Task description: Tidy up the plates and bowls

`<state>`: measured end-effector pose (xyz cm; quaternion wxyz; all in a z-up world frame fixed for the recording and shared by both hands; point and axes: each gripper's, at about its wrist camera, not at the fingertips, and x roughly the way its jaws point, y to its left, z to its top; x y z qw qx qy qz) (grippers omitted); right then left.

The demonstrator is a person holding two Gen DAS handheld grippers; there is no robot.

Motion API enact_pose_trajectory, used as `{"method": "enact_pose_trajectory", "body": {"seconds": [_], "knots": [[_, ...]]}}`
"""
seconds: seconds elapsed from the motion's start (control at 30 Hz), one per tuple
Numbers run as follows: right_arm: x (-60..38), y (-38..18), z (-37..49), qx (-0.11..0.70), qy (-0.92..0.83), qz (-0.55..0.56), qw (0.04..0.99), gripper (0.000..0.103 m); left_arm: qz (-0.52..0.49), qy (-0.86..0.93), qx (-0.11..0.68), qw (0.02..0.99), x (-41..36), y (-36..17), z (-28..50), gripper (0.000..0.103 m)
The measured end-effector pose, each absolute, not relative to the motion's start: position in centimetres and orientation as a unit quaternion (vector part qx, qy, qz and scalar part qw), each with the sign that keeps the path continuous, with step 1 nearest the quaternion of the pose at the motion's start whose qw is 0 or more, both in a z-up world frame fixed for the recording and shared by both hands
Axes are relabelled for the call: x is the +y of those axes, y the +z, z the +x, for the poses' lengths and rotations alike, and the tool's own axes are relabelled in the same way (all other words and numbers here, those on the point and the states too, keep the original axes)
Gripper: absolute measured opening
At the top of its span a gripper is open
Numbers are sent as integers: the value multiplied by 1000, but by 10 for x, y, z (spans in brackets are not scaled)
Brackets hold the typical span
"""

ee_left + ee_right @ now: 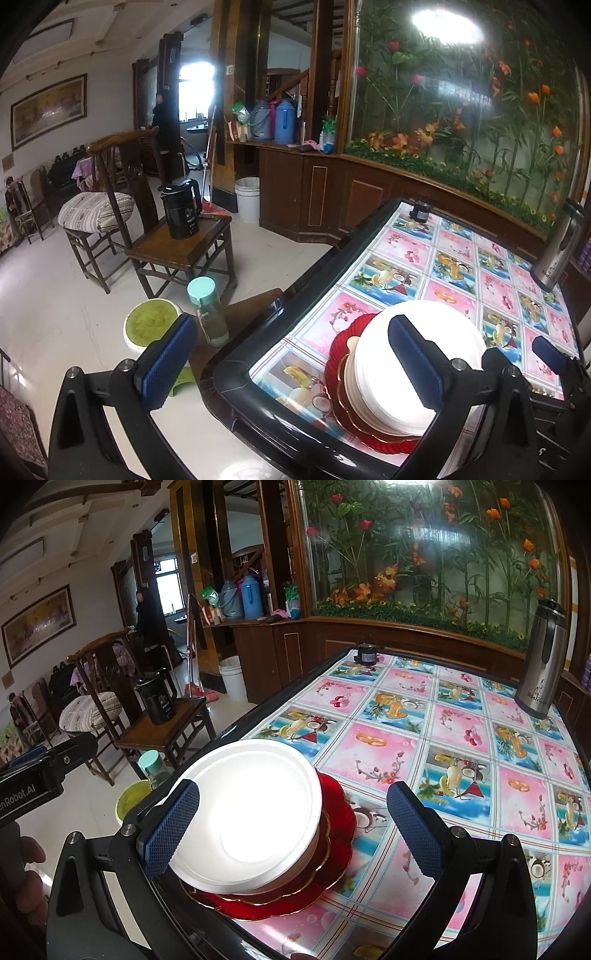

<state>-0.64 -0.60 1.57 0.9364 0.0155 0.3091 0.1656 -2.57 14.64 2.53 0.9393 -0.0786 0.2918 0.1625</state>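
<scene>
Seemingly unheld, stacked dishes [255, 823] crowd table [406, 738] corner.

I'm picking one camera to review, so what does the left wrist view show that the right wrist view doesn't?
Only the left wrist view shows the left gripper open, its right finger over the white bowl. Only the right wrist view shows the right gripper open around that bowl and a hand at the edge. Both show the red plate, steel flask and black kettle.
</scene>
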Motion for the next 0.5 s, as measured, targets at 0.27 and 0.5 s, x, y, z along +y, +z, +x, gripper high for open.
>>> {"method": "enact_pose_trajectory", "body": {"seconds": [0.27, 0.5], "knots": [[-4, 14, -4, 312, 165, 16, 935, 103, -110, 140, 295, 939, 156, 26, -22, 103], [-6, 13, -1, 316, 166, 19, 934, 103, -106, 145, 284, 942, 160, 31, -20, 103]]}}
